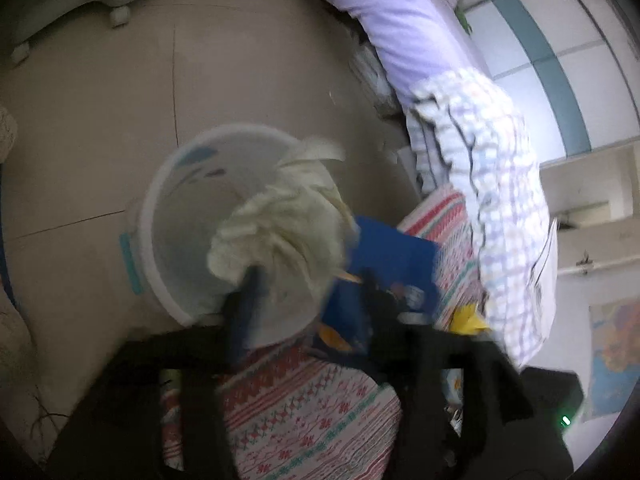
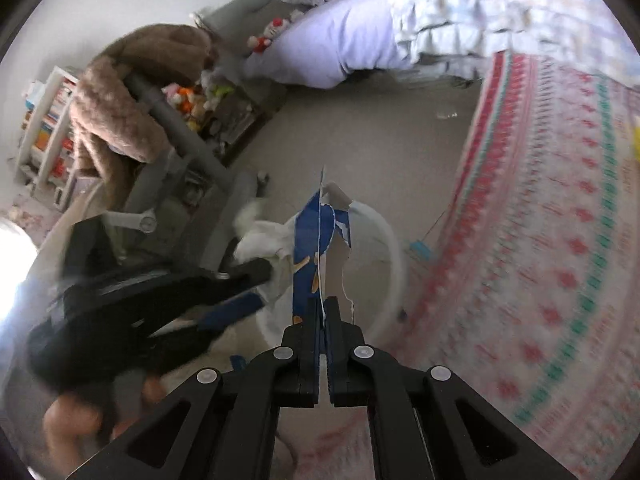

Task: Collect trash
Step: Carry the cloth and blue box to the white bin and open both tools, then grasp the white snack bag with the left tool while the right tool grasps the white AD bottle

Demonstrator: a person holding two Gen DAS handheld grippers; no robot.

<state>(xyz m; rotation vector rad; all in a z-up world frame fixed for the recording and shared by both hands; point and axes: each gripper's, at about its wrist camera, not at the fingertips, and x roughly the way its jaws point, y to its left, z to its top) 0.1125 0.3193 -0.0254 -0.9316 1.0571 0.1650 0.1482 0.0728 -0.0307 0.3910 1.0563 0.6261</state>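
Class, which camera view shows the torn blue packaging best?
The right wrist view: the torn blue packaging stands centred, ragged edges sharp, clamped in the right tool. The left wrist view shows it blurred, partly hidden behind the left tool.
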